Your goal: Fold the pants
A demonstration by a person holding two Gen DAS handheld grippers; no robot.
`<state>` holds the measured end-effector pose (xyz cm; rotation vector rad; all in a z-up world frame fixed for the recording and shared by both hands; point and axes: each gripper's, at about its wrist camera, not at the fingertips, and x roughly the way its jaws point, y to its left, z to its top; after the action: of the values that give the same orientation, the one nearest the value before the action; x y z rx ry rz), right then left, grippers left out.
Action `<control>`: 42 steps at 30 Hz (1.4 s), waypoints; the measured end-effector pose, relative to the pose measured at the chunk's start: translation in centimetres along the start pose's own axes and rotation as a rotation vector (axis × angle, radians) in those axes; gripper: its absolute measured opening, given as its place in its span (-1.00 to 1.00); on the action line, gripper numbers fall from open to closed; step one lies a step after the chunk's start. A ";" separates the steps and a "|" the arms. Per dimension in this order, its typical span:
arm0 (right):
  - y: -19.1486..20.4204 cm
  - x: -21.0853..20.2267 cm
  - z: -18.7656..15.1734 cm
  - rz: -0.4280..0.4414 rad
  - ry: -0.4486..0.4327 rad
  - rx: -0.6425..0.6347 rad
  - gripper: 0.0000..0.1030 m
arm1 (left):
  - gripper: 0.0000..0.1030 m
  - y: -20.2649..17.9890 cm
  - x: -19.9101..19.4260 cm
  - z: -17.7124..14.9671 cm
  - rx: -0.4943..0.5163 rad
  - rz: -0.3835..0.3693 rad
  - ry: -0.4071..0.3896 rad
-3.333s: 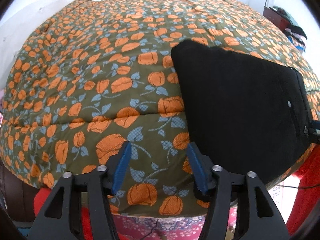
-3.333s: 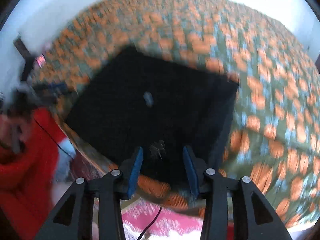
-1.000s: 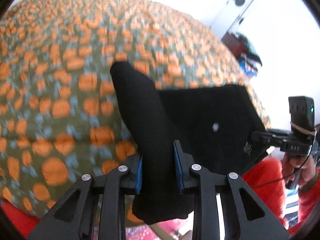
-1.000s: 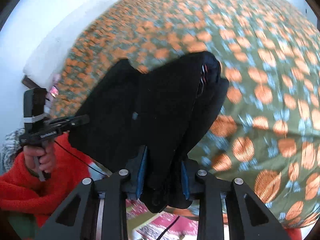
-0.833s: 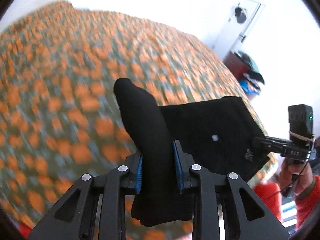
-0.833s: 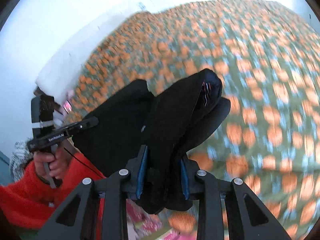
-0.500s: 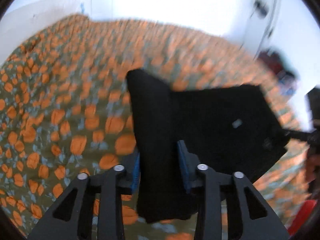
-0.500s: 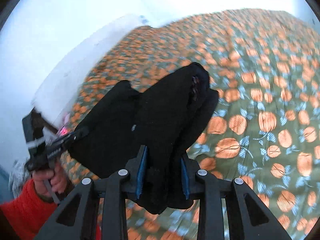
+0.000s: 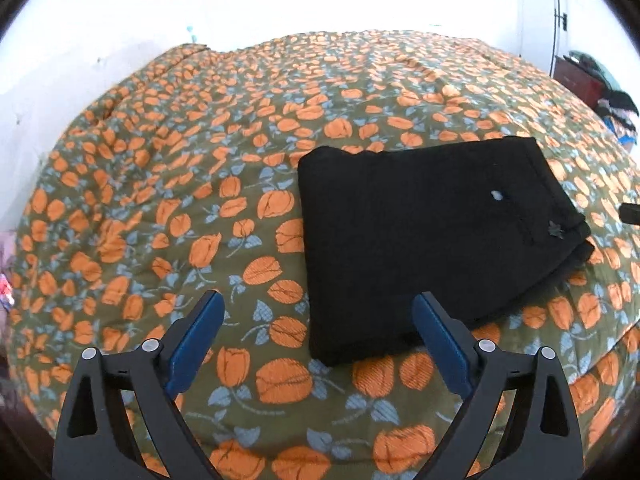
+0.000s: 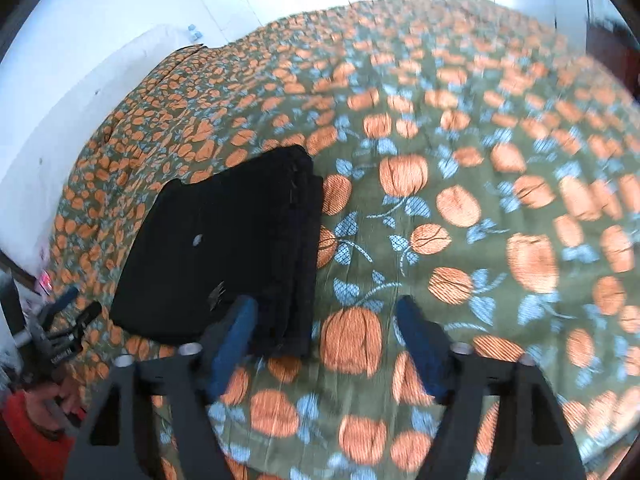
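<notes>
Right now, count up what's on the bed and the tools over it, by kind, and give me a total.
Folded black pants: 1
Open tools, left tool and right tool: 2
Floral bedspread: 1
Total: 4

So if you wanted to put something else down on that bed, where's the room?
Plenty: the flowered bedspread lies bare left of the folded black pants and beyond them toward the white wall. It is tighter at the near right edge, where the pants sit between the open left claw and right claw.
</notes>
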<state>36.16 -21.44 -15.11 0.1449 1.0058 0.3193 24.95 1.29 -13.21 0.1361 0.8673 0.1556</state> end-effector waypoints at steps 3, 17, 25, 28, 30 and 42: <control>1.6 -1.7 -1.2 -0.047 -0.018 -0.034 0.82 | 0.87 -0.8 -1.9 -0.1 0.020 0.018 -0.021; 8.2 -8.4 -7.7 -0.141 -0.105 -0.154 0.99 | 0.92 -0.7 -9.8 -2.4 -0.057 -0.025 -0.101; 10.2 -10.3 -10.3 -0.140 -0.115 -0.141 0.99 | 0.98 0.3 -12.2 -4.4 -0.094 -0.052 -0.069; 10.5 -11.0 -11.7 -0.147 -0.108 -0.137 0.99 | 0.98 0.2 -12.5 -5.8 -0.073 -0.004 -0.063; 10.8 -11.5 -12.5 -0.162 -0.098 -0.149 0.99 | 0.98 0.2 -12.9 -6.8 -0.054 0.018 -0.065; 13.5 -15.5 -14.0 -0.066 0.000 -0.171 0.99 | 0.98 0.1 -18.8 -7.8 0.042 -0.046 -0.004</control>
<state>13.97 -14.16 -6.45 -0.0428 0.9767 0.3436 6.97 -1.78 -4.17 0.1553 0.8694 0.0947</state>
